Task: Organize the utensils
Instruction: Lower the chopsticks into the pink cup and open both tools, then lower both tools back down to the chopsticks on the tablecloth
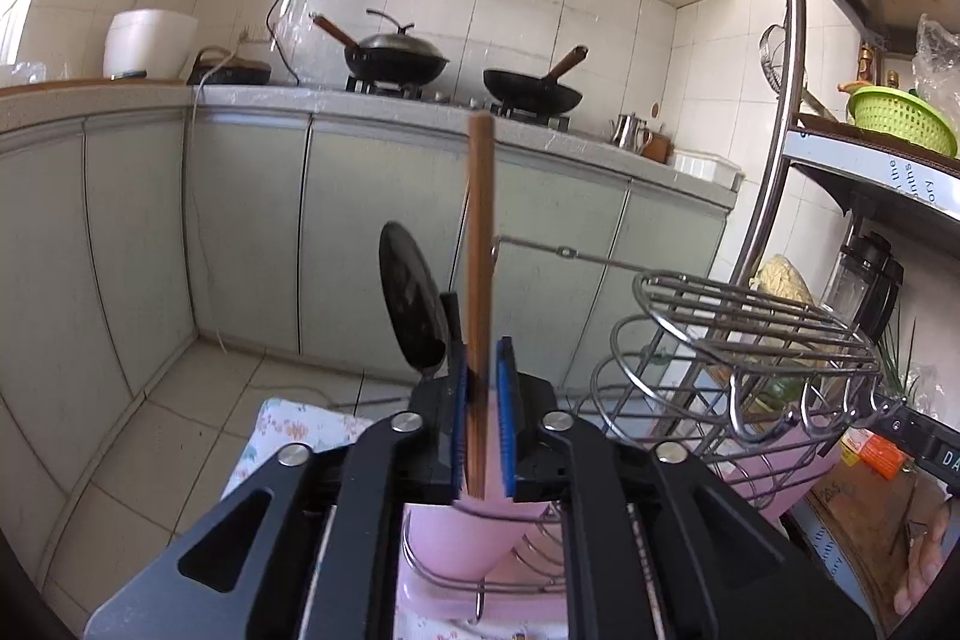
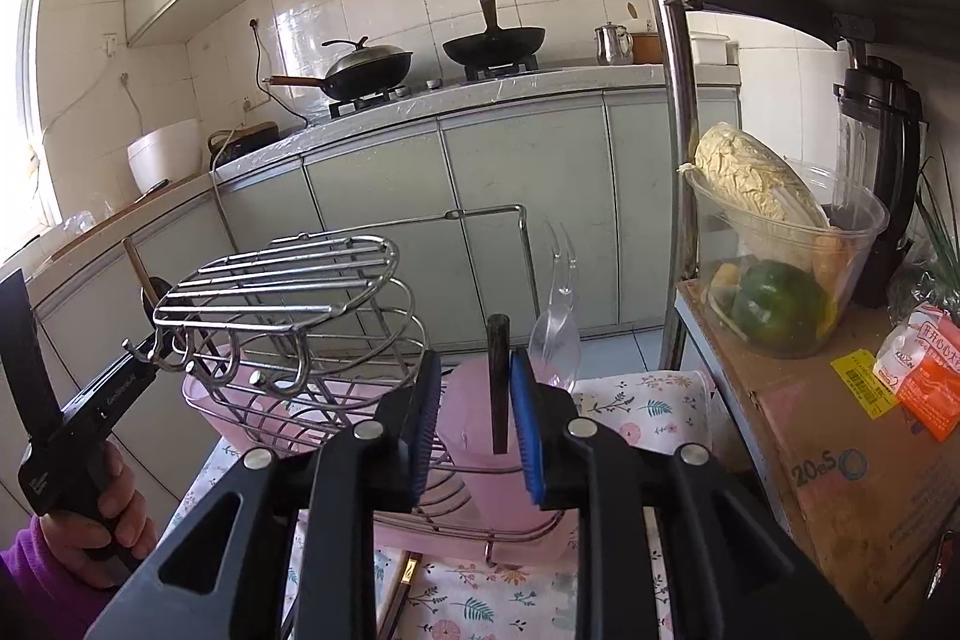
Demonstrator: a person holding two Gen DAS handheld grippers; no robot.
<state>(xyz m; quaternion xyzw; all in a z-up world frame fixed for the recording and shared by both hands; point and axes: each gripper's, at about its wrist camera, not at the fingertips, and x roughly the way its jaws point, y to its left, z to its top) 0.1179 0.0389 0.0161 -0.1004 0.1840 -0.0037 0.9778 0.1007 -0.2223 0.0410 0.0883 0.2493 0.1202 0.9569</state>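
Observation:
In the left wrist view my left gripper (image 1: pixel 482 358) stands with its blue pads slightly apart around upright brown chopsticks (image 1: pixel 480 232). A gap shows at the right pad. The chopsticks' lower ends sit in a pink cup (image 1: pixel 456 532), beside a black spoon (image 1: pixel 411 310). In the right wrist view my right gripper (image 2: pixel 475 370) is open. A dark stick-like utensil (image 2: pixel 498 388) stands in the pink cup (image 2: pixel 468 418) close to the right pad and well clear of the left one. A clear plastic utensil (image 2: pixel 558 328) stands behind it.
A wire dish rack (image 2: pixel 288 292) on a pink tray (image 2: pixel 204 400) stands left of the cup, over a floral cloth (image 2: pixel 630 400). A hand (image 2: pixel 114 508) in a purple sleeve holds the left gripper. At the right, a shelf post (image 2: pixel 678 160), a clear bowl (image 2: pixel 780 244) of vegetables and a blender (image 2: pixel 882 160).

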